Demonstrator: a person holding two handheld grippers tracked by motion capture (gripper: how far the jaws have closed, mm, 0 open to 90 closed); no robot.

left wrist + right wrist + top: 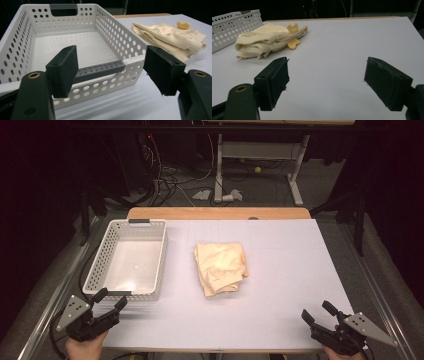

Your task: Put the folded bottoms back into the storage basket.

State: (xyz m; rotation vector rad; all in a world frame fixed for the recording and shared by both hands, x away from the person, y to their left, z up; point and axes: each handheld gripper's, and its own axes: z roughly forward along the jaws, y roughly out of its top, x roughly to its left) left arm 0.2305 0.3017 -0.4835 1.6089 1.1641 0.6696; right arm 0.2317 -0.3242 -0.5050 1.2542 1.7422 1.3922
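A folded cream-yellow garment (pixel 221 268) lies near the middle of the white table; it also shows in the left gripper view (pixel 170 38) and the right gripper view (pixel 268 38). A white perforated basket (pixel 150 255) stands empty at the left, its grey near handle (pixel 100 70) close in front of my left gripper. My left gripper (pixel 111 301) rests at the table's front left corner, open, nothing between its jaws. At the front right corner my right gripper (pixel 316 311) is open too, over bare table (pixel 329 75).
The table's wooden far edge (pixel 220 213) borders a floor with cables and a desk frame (pixel 260 165). A strip of white table lies between the basket and the garment, and a wide stretch to the garment's right.
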